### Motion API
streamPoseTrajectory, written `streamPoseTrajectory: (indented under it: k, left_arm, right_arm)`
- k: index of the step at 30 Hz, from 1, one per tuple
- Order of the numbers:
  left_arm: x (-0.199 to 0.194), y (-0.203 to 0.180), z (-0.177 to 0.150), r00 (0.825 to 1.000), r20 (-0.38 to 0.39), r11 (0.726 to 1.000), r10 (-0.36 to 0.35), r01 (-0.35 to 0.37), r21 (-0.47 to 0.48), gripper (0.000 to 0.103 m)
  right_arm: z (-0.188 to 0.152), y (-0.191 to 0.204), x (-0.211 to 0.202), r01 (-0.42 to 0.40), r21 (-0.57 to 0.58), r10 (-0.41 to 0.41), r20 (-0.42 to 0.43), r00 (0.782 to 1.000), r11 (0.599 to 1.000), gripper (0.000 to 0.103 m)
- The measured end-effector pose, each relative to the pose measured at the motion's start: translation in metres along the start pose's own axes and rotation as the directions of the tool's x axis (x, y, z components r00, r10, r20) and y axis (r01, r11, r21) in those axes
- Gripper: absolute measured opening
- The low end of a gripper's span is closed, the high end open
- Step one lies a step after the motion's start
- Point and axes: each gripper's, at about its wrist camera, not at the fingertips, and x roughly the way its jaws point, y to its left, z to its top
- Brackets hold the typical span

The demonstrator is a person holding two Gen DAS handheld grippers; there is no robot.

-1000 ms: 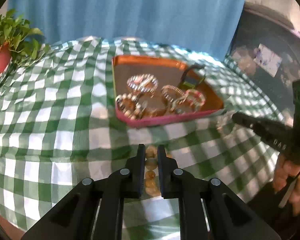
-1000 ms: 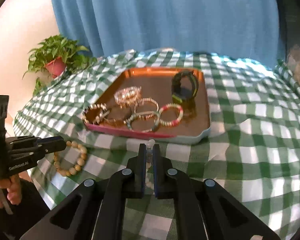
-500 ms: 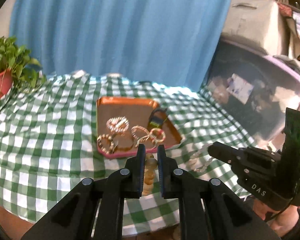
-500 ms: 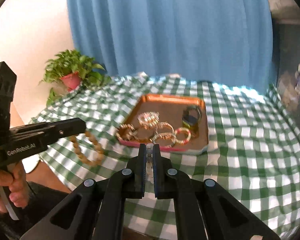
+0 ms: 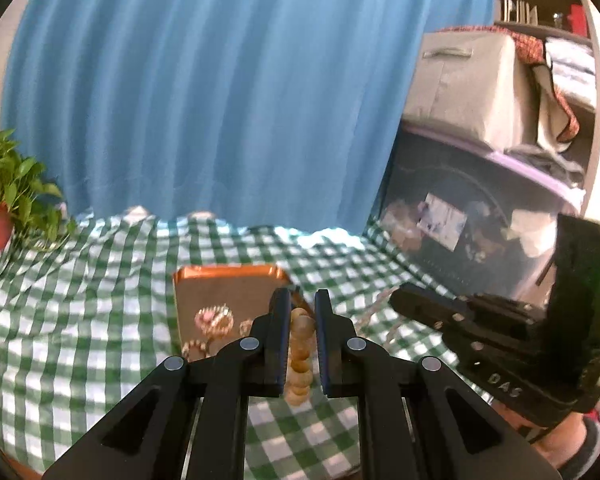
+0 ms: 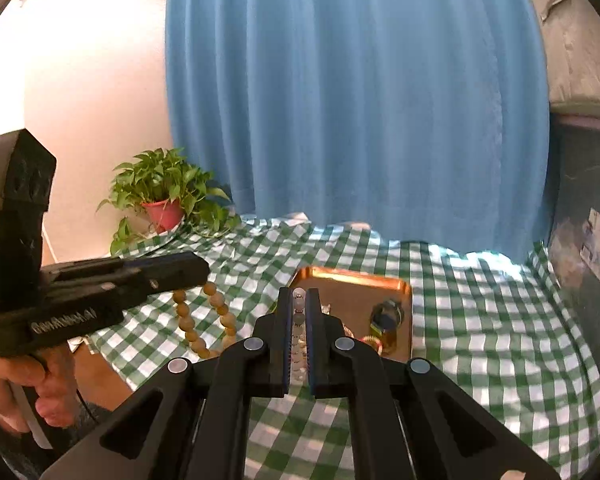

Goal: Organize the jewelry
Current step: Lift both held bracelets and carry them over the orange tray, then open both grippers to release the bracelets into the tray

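My left gripper [image 5: 302, 300] is shut on a wooden bead bracelet [image 5: 300, 340], held well above the checked tablecloth. From the right wrist view, that bracelet [image 6: 204, 320] dangles as a loop under the left gripper [image 6: 200, 270]. My right gripper [image 6: 299, 296] is shut on a string of small clear beads [image 6: 299, 304], also raised. Its black body and tip, the right gripper [image 5: 400, 300], show at the right of the left wrist view, with a pale strand hanging under it. Beyond both lies an orange tray [image 5: 228, 276] [image 6: 348, 276] with several bracelets [image 5: 214, 318] and a dark bangle [image 6: 386, 314].
A green-and-white checked cloth [image 5: 80, 300] covers the table. A potted plant [image 6: 164, 192] stands at its far left corner. A blue curtain [image 5: 220, 100] hangs behind. A dark bin [image 5: 460, 220] and stacked boxes stand to the right. A hand [image 6: 16, 392] grips the left tool.
Both grippers have risen a good way off the table, each still shut on its bracelet. The wooden bracelet left the cloth and now hangs free. The tray looks smaller and farther.
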Motion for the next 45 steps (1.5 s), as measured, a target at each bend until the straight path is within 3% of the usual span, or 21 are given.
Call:
streamPoseTrajectory:
  k: [18, 24, 31, 36, 39, 43, 45]
  left_arm:
    - [0.08, 0.05, 0.035, 0.997, 0.075, 0.999, 0.003, 0.001, -0.053, 0.013]
    - [0.13, 0.087, 0.012, 0.999, 0.032, 0.992, 0.012, -0.008, -0.128, 0.013]
    - [0.193, 0.127, -0.016, 0.991, -0.12, 0.982, 0.053, -0.073, -0.176, 0.012]
    - [0.229, 0.14, -0.036, 0.971, -0.211, 0.984, 0.109, -0.135, -0.115, 0.013]
    - [0.249, 0.15, -0.055, 0.947, -0.299, 0.981, 0.117, -0.158, -0.116, 0.013]
    - [0.266, 0.153, -0.075, 0.912, -0.365, 0.974, 0.186, -0.221, -0.055, 0.013]
    - [0.268, 0.151, -0.079, 0.909, -0.373, 0.974, 0.189, -0.222, -0.046, 0.013]
  right_arm:
    - [0.018, -0.052, 0.088, -0.044, 0.029, 0.042, 0.045, 0.998, 0.999, 0.005]
    - [0.011, -0.062, 0.133, -0.07, 0.046, 0.07, 0.002, 0.998, 0.996, 0.005]
    - [-0.011, -0.071, 0.18, -0.068, 0.065, 0.073, -0.072, 0.995, 0.996, 0.005]
    - [-0.037, -0.08, 0.223, -0.062, 0.097, 0.078, -0.172, 0.982, 0.993, 0.005]
    - [-0.052, -0.08, 0.244, -0.041, 0.088, 0.061, -0.231, 0.971, 0.995, 0.005]
    - [-0.074, -0.084, 0.268, 0.007, 0.092, 0.024, -0.333, 0.943, 0.996, 0.005]
    - [-0.08, -0.086, 0.272, 0.026, 0.087, 0.008, -0.364, 0.931, 0.996, 0.005]
